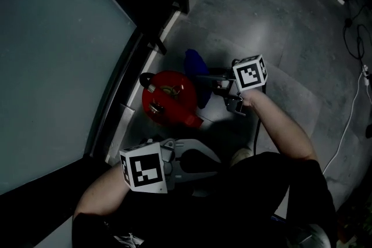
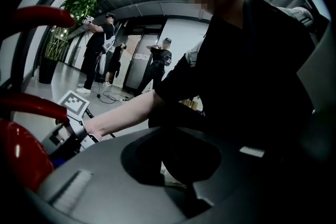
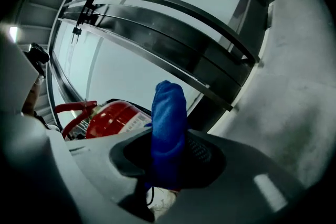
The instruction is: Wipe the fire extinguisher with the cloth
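Fire extinguisher (image 1: pixel 168 99), red, upright on the floor (image 1: pixel 279 26) against the glass wall (image 1: pixel 58 55): wiping judged barely begun, the right tool (image 1: pixel 210 85) clamped on the blue cloth (image 1: pixel 195 69) just beside its body, contact unclear, the left tool (image 1: pixel 192 161) closed on nothing near its handle.

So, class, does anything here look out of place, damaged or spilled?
Nothing stands out. The red fire extinguisher stands on the floor beside the glass wall, and the right gripper holds the blue cloth next to it. No spill shows.
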### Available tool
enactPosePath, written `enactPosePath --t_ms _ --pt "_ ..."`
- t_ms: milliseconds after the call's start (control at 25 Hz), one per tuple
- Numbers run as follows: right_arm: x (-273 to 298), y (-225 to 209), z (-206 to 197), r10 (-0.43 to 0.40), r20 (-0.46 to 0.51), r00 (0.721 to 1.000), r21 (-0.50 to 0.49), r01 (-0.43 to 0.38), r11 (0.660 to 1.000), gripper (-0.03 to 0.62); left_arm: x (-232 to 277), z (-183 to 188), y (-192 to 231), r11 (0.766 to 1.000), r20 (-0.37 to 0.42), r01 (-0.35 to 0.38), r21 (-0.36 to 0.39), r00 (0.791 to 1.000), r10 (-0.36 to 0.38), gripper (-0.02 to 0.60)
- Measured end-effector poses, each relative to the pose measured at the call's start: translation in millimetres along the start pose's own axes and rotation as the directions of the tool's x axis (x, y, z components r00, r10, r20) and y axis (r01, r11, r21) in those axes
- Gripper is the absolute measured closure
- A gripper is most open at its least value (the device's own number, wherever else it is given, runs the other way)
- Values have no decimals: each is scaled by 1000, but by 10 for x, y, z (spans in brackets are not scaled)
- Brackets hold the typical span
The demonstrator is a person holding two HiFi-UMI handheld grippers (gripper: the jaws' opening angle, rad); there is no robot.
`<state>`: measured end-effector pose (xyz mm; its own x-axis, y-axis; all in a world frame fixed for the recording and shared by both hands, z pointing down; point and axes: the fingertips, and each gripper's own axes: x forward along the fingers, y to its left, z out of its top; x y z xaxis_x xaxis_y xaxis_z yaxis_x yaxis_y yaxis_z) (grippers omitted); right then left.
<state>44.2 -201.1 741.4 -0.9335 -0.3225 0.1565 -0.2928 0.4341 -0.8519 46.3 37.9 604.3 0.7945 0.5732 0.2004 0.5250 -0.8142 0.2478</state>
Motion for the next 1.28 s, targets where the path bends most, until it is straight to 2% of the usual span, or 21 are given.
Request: enactPosePath --t_ms 160,240,560,680,840,1000,1280 --pt "41 -286 -211 -16 -12 1000 71 17 997 461 -17 -42 57 1000 -10 -25 -11 1000 25 541" --pt "41 -443 -336 -58 -31 998 97 61 993 461 -19 -84 75 999 -25 -32 -17 999 32 540" --pt "83 -994 -769 -167 -84 982 110 176 978 461 -117 -203 138 994 -50 -99 -42 994 97 528" --pt "118 -1158 -862 -184 -102 978 123 196 973 461 -152 -218 143 992 -62 -122 -44 991 119 522" --pt "154 -1390 -1032 -259 -180 949 65 274 960 461 -190 -288 121 987 -73 -146 -71 987 141 515" --pt "209 -1537 -1102 -270 -165 948 100 289 952 461 -265 -310 124 981 -84 -171 -89 983 164 515" --pt "211 -1796 -1329 -336 -241 910 74 363 929 461 -290 -514 45 981 -195 -177 -74 968 160 515"
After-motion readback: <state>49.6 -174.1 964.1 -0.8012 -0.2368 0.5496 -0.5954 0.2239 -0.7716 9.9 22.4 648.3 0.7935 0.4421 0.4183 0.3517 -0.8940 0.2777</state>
